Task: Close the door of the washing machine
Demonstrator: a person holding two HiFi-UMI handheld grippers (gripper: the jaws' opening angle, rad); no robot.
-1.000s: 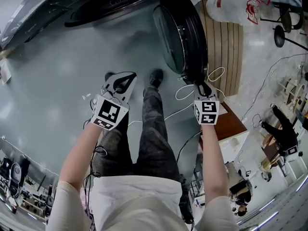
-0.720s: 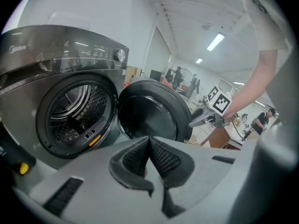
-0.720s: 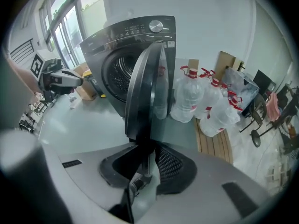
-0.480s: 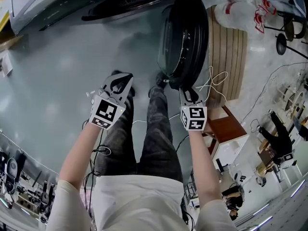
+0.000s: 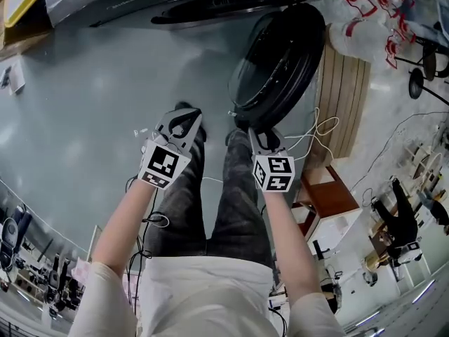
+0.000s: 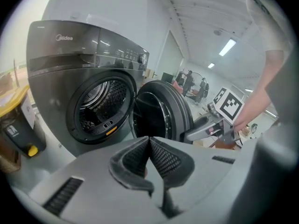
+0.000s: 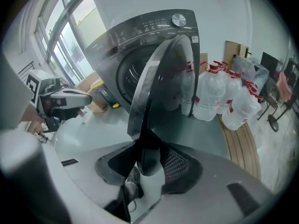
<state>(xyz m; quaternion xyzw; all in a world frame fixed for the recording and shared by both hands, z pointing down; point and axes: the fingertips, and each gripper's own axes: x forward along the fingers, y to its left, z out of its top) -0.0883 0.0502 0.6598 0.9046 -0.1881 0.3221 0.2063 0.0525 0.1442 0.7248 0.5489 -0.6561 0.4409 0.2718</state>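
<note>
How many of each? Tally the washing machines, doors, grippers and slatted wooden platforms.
washing machine: 1
door: 1
grippers: 2, the left gripper and the right gripper, whose jaws have just been opening with the door's edge between them
slatted wooden platform: 1
Total: 5

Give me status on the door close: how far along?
Done: nothing finished. The door stands partly open, clear of the drum opening. In hand: the right gripper has the door's edge between its jaws, which have just been opening. The left gripper is shut and empty. Left: swing the door fully onto the opening and latch it.
</note>
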